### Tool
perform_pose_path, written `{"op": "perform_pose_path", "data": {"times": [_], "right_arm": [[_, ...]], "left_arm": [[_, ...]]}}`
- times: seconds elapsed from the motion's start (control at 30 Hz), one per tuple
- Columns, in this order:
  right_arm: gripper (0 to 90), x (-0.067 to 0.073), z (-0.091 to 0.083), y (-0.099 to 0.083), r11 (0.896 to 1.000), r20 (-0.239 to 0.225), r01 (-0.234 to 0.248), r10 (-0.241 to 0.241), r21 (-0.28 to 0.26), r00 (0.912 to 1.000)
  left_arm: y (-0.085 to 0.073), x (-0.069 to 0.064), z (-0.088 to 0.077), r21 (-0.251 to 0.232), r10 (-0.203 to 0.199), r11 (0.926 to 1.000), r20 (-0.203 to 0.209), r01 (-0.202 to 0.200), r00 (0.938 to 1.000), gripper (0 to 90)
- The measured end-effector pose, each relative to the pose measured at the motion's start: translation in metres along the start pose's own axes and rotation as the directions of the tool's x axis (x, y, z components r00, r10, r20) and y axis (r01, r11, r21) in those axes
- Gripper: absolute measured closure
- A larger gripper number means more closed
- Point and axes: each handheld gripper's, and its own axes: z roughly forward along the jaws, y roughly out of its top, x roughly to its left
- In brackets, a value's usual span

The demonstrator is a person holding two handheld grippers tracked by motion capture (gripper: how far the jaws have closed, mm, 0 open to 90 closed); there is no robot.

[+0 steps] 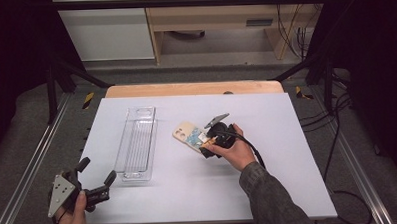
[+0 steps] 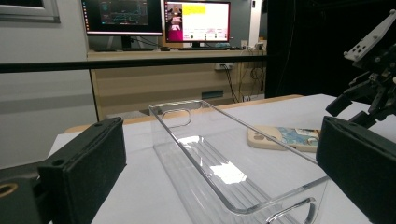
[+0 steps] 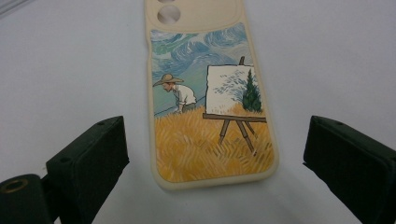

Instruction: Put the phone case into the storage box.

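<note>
- A cream, round-cornered soft phone case (image 3: 212, 100) printed with a painted scene of a straw-hatted figure, an easel and a yellow field lies flat on the matte pale grey table sheet (image 1: 269, 189), a little to the 2 o'clock side of the table's middle
- The right gripper (image 1: 207, 141) sits at the case's 4 o'clock end; in the right gripper view its two black foam-padded jaws stand wide apart, one on each side of the case's near end, touching nothing and holding nothing
- The case has two round camera cut-outs at its far end, and bare sheet lies on both long sides of it
- A clear, long, rigid plastic tray (image 1: 137, 144) with ribbed floor, rounded corners and slot handles in its end walls lies lengthwise at 9 o'clock of the case, apart from it; nothing is in it
- The left gripper (image 1: 96, 178) is held at the table's 7 o'clock corner, just off the tray's near end, jaws spread wide and empty
- Open sheet runs from the case to the 3 o'clock and 5 o'clock edges
</note>
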Motion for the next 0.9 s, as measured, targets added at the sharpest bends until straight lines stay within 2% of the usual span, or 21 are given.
{"op": "perform_pose_path", "data": {"times": [0.23, 0.33, 0.43, 0.7, 0.9], "right_arm": [[7.1, 0.0, 0.01, -0.001, 1.0, -0.011, 0.002, -0.002, 0.007, 0.9999], [7.0, -0.001, 0.015, -0.002, 1.0, 0.004, 0.009, -0.009, 0.013, 1.0], [7.0, -0.003, 0.02, -0.004, 1.0, -0.001, 0.016, -0.016, 0.015, 0.9999], [7.3, -0.005, 0.027, -0.006, 1.0, -0.021, 0.019, -0.019, -0.005, 0.9996], [7.2, -0.006, 0.032, -0.008, 1.0, -0.032, -0.002, 0.002, 0.004, 0.9995]], "left_arm": [[0.0, 0.0, 0.0, 0.002, 0.001, 1.0, 0.003, -0.001, 1.0, 1.2], [0.0, 0.0, 0.0, 0.002, 0.0, 1.0, 0.004, 0.0, 1.0, 1.2], [0.0, 0.0, 0.0, 0.002, -0.003, 1.0, 0.003, 0.003, 1.0, 1.2], [0.0, 0.001, 0.0, 0.003, -0.006, 1.0, 0.003, 0.006, 1.0, 1.2], [0.0, 0.001, 0.0, 0.004, -0.007, 1.0, 0.006, 0.007, 1.0, 1.3]]}}
